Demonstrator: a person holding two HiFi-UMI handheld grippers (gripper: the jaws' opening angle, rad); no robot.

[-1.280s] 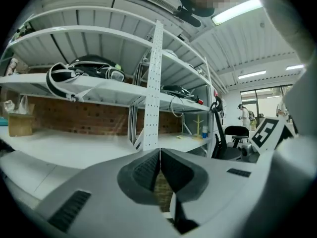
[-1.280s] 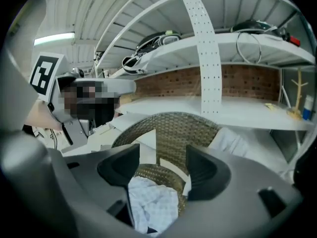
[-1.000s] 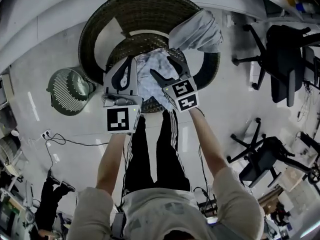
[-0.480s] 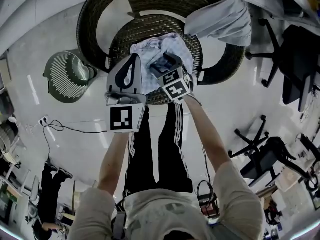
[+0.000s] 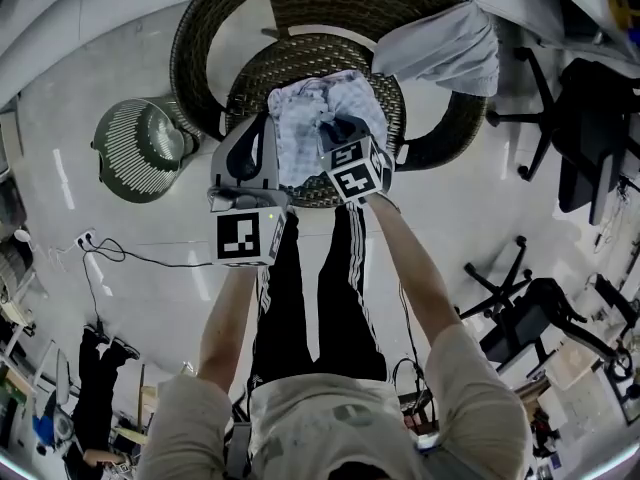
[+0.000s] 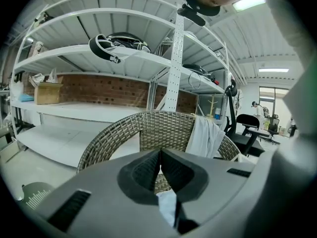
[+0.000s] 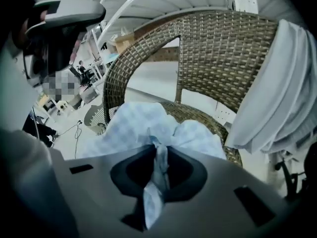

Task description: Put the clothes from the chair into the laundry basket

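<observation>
At the top centre of the head view stands the wicker chair (image 5: 300, 50), and both pieces of clothing are on it, so I judge the task barely begun: nothing has reached the laundry basket (image 5: 140, 153) yet.

My right claw (image 7: 159, 151) is where the work is. Its jaws have just been closing, and they now pinch a raised fold of the checked garment (image 5: 300, 128), which lies crumpled on the seat, in the middle of the chair. The cloth runs up between the pads and bunches out on either side of them. I have a grip, but the garment rests on the seat and is not lifted.

My left claw (image 6: 160, 155) hangs just beside the left edge of that same garment with its tips pressed together. A scrap of pale cloth shows through the gap below the tips, but I cannot see that they pinch any of it.

The grey garment (image 5: 440, 48) hangs over the chair's rim at the upper right, untouched.

The basket sits on the floor at the left of the frame, well apart from the seat and tipped so that its slatted inside faces the camera. No clothing shows in it. Left to do, as I reckon: carry the checked piece across and drop it in, then come back for the grey one.
</observation>
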